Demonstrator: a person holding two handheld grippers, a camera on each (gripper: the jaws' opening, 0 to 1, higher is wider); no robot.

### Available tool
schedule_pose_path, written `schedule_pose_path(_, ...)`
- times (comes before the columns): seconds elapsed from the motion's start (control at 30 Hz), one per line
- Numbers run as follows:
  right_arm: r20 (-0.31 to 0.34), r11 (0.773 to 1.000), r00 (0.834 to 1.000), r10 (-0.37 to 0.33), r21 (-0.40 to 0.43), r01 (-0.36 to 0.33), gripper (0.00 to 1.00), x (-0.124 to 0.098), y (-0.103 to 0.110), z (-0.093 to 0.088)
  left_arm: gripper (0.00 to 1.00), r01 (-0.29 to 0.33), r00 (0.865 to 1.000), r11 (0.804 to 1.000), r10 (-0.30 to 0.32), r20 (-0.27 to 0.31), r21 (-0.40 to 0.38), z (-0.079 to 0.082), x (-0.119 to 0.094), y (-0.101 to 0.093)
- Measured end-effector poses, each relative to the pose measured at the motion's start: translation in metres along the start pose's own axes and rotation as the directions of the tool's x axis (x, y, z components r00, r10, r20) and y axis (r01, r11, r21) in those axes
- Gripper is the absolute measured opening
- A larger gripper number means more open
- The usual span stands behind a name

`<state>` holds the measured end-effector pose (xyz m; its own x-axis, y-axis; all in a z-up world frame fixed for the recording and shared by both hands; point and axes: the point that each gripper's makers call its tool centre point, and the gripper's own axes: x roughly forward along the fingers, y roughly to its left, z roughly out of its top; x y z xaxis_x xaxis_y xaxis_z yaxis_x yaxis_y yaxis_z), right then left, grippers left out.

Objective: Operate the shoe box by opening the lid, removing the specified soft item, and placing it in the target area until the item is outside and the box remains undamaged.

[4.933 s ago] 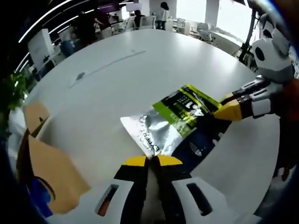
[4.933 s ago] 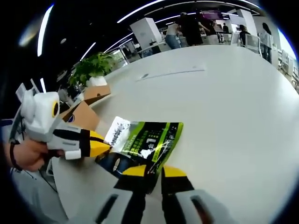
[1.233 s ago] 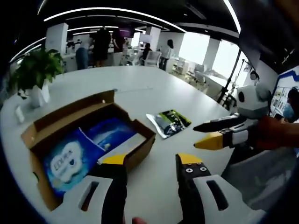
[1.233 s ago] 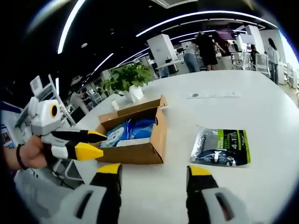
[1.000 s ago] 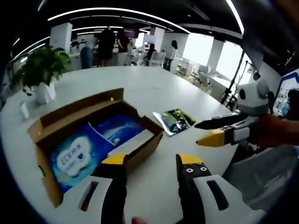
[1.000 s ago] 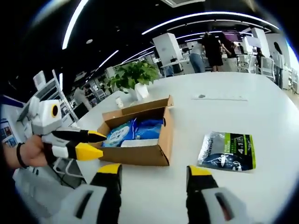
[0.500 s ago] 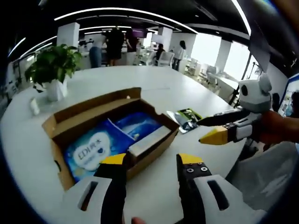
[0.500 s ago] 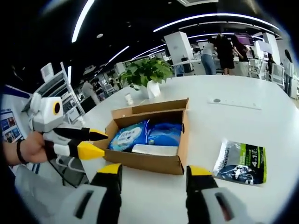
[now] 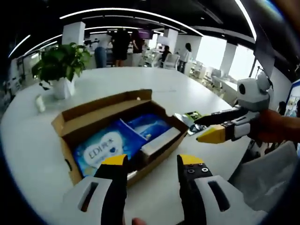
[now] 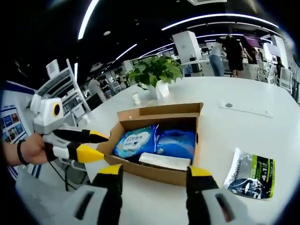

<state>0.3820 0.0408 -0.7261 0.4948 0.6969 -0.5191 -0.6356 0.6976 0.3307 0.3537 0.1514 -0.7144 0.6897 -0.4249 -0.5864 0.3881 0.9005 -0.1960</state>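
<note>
Both tools empty. My left tool point(image 9: 146, 161) sits bottom centre of the left gripper view, yellow-tipped jaws spread, nothing between them. My right tool point(image 10: 150, 174) is likewise at bottom centre of the right gripper view, jaws apart, nothing gripped. Each tool also shows in the other's view: right tool at mid right of the left view, left tool at mid left of the right view, both with tips parted.

Just past the jaws: the open brown cardboard shoe box point(image 9: 66, 124) on the round white counter point(image 10: 243, 117), lid flap folded back toward the top of frame. Inside: a light-blue soft pack with a white cloud print point(image 9: 100, 150), a darker blue soft pack point(image 10: 176, 143) next to it, and a flat white bar-shaped item point(image 9: 161, 140) along the near wall.

The silver and green foil pouch point(image 10: 251, 175) lies flat on the counter at lower right of the right view, well apart from the box and outside it. A potted green plant in a white pot point(image 9: 62, 65) stands beyond the box, upper left in the left view.

Judgement: lid open, pouch out and set down, box looks intact, so the task looks finished or near it. Next move, if any: keep both tools clear of the box walls; if another soft pack is wanted, come in from above and pinch only the pack, not the cardboard.
</note>
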Motion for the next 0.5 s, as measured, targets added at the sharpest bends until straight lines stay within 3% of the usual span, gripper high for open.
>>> schedule_pose_path(0.5,-0.008,0.999,0.999,0.045,-0.02,-0.046,0.52,0.033,0.02,0.018,0.43,-0.023,1.0,0.999,0.023,0.005,-0.035,-0.007,-0.012,0.023)
